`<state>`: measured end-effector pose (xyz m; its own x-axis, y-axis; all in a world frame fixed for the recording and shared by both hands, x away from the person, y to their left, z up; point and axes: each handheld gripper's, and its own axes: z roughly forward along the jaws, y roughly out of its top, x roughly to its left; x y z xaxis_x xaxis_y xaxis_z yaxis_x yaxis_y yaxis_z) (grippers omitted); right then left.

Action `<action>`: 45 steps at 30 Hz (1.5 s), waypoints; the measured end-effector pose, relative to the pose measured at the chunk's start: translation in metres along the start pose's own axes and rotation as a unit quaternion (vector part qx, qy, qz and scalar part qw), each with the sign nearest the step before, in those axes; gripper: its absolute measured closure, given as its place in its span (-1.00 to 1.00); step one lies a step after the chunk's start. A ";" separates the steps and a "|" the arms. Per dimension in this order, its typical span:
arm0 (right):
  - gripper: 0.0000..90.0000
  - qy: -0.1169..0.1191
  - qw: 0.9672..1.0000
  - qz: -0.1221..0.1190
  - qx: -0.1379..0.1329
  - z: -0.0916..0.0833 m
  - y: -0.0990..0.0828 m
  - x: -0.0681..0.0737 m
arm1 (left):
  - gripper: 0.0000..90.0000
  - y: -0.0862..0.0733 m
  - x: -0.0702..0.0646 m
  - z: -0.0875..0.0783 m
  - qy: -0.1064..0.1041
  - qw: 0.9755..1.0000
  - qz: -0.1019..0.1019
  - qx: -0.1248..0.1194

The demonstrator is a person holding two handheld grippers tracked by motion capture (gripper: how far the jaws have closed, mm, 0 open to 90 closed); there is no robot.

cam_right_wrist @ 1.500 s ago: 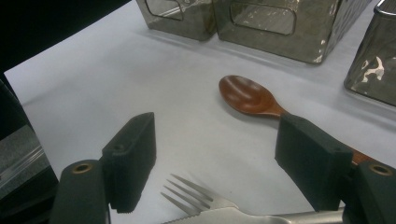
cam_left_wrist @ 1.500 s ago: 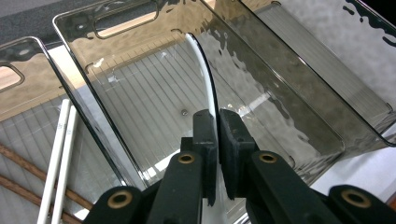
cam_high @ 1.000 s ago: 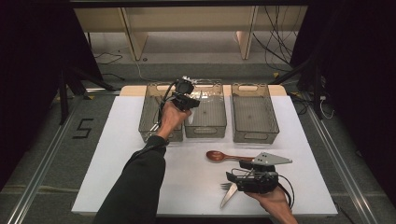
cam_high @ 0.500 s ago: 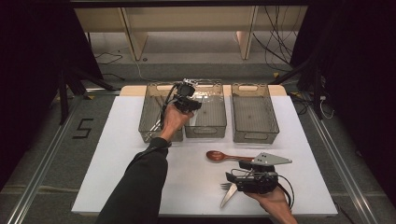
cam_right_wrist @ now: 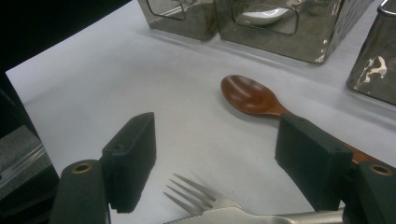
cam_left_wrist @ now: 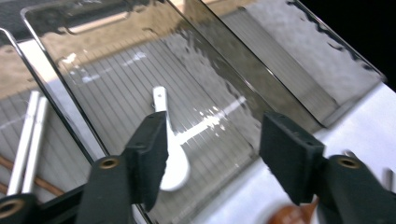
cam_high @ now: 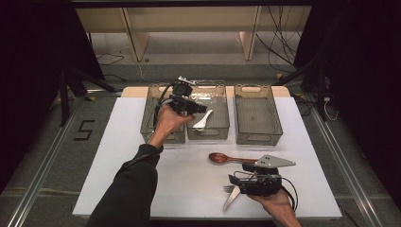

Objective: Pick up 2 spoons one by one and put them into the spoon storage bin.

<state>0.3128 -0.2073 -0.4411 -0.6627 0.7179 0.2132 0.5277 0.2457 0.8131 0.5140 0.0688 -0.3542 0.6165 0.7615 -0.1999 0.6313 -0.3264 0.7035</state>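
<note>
White spoon (cam_left_wrist: 172,154) in middle bin (cam_high: 222,120) | left gripper (cam_left_wrist: 212,149) open, empty

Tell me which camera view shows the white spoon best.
The left gripper view: the white spoon lies whole on the middle bin's ribbed floor, one jaw covering part. The high view shows it small; the right gripper view gives its bowl through the bin's handle slot.

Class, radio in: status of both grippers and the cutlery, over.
Left gripper just opened, white spoon lying in middle bin. Right gripper open over fork, wooden spoon beside. Nothing blocking.
</note>
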 end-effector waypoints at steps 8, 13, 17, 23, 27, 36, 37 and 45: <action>-0.34 -0.003 1.000 0.000 0.000 -0.001 0.000 -0.001 | -0.37 -0.032 -0.009 -0.028 -0.035 0.999 0.013 -0.017; -0.34 -0.004 1.000 0.000 0.001 0.000 0.000 -0.002 | -0.42 -0.055 -0.009 -0.042 -0.040 0.999 0.011 -0.030; -0.34 -0.004 1.000 0.000 0.001 -0.001 0.000 -0.001 | -0.47 -0.070 -0.009 -0.052 -0.041 0.998 0.016 -0.037; -0.34 -0.007 1.000 -0.001 0.001 -0.001 0.001 -0.003 | -0.50 -0.092 -0.009 -0.065 -0.035 0.998 0.030 -0.045; -0.34 -0.008 1.000 -0.003 0.003 0.000 0.001 -0.004 | -0.51 -0.108 -0.004 -0.073 -0.032 0.998 0.022 -0.056; -0.34 -0.012 1.000 -0.013 0.006 0.002 0.009 -0.007 | -0.53 -0.127 0.002 -0.087 -0.037 0.997 0.013 -0.072; -0.34 -0.013 1.000 -0.015 0.007 0.002 0.010 -0.008 | -0.53 -0.129 0.002 -0.088 -0.038 0.996 0.016 -0.074; -0.34 -0.020 1.000 -0.018 0.015 0.005 0.021 -0.020 | -0.54 -0.151 -0.003 -0.091 -0.044 0.995 0.023 -0.082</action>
<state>0.3401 -0.2134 -0.4314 -0.6607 0.7331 0.1614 0.5194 0.2913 0.8033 0.3739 0.1668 -0.3985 0.6859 0.6941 -0.2186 0.5206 -0.2581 0.8139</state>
